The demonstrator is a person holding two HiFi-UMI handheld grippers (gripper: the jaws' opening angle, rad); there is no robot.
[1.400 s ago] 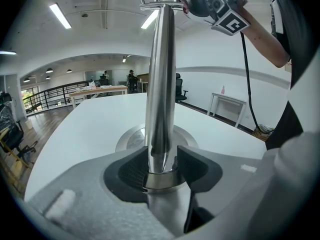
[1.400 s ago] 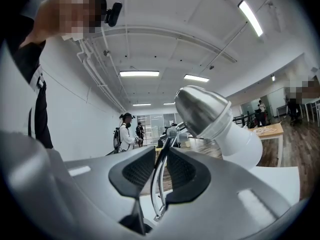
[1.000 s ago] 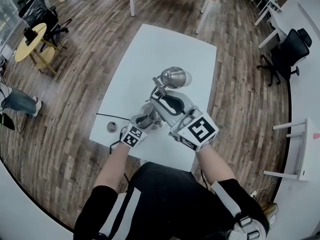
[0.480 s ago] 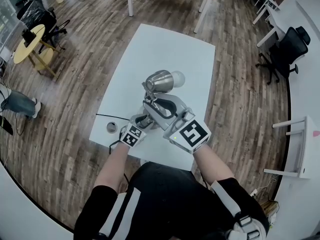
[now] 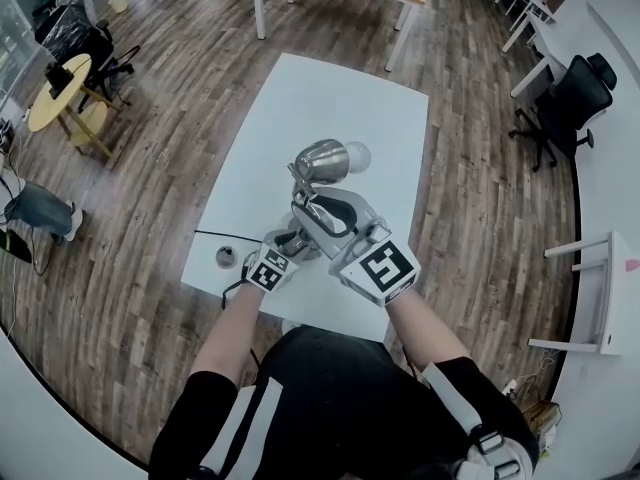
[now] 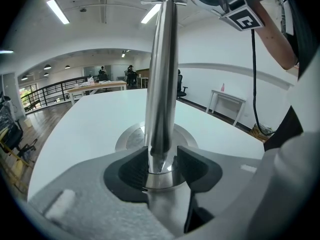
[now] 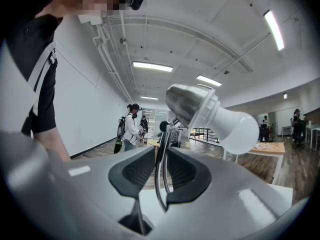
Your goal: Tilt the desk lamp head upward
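Clamping lamp pole (image 6: 160, 84) (left gripper (image 6: 161, 169)), right gripper (image 7: 160, 164) jaws opening on lamp arm (image 7: 156, 186)

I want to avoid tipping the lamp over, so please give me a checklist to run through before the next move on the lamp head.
1. Left tongs closed on the lamp post, just above the base: ok.
2. Base flat on the table: ok, as far as the left gripper view shows.
3. Right tongs firm on the thin arm: not ok. The pads touch the arm between them, but the tongs are opening.
4. Lamp head tilted up enough: cannot tell.
5. Bulb free of contact: ok.
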